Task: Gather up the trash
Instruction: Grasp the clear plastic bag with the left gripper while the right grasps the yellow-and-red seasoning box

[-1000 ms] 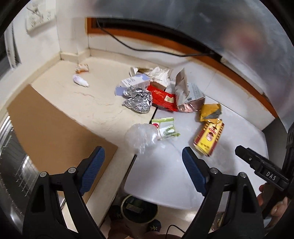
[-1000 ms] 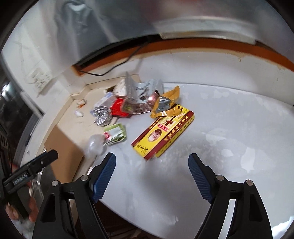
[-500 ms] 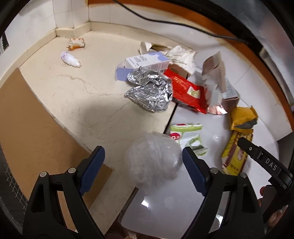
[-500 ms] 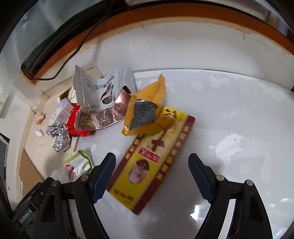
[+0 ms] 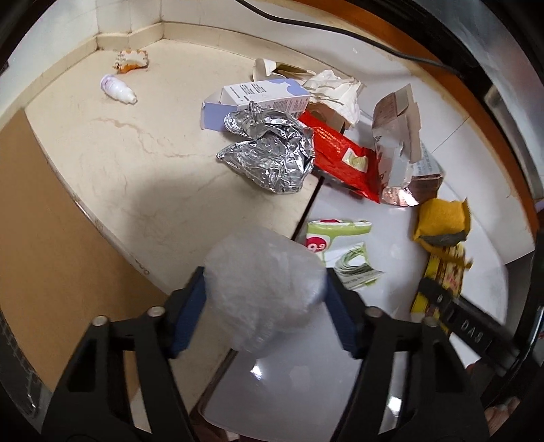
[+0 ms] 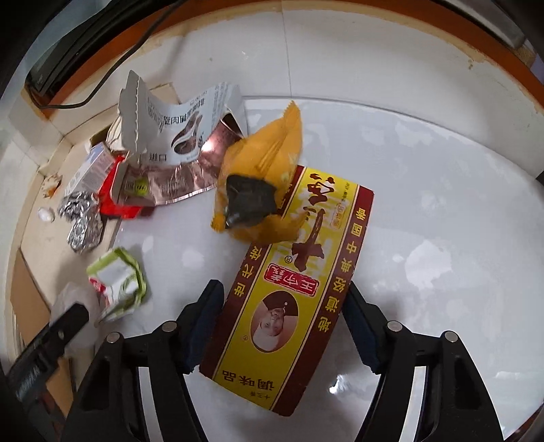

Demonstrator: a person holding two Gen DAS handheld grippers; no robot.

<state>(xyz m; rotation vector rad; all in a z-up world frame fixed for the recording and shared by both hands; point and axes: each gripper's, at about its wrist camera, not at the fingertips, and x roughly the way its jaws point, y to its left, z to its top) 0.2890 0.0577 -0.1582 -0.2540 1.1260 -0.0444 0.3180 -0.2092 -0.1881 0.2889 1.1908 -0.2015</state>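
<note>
My left gripper [image 5: 265, 289] has its blue pads on both sides of a crumpled clear plastic bag [image 5: 263, 292] at the seam between the beige counter and the white table; the pads touch or nearly touch it. My right gripper [image 6: 282, 316] is open, its fingers either side of a flat yellow-and-maroon seasoning box [image 6: 292, 292] lying on the white table; the left pad is close, the right pad at its edge. A yellow wrapper [image 6: 261, 183] lies on the box's far end.
More litter lies beyond: crumpled foil [image 5: 272, 159], a red packet [image 5: 343, 156], a white-blue carton [image 5: 258, 98], a torn cardboard pack [image 6: 176, 136], a green-white wrapper [image 6: 119, 282], a small white bottle [image 5: 117, 90]. A brown board [image 5: 51, 244] lies left. A black cable [image 5: 340, 27] runs along the wall.
Both grippers have moved forward and down. The left now has the plastic bag between its narrowed pads. The right now straddles the yellow box.
</note>
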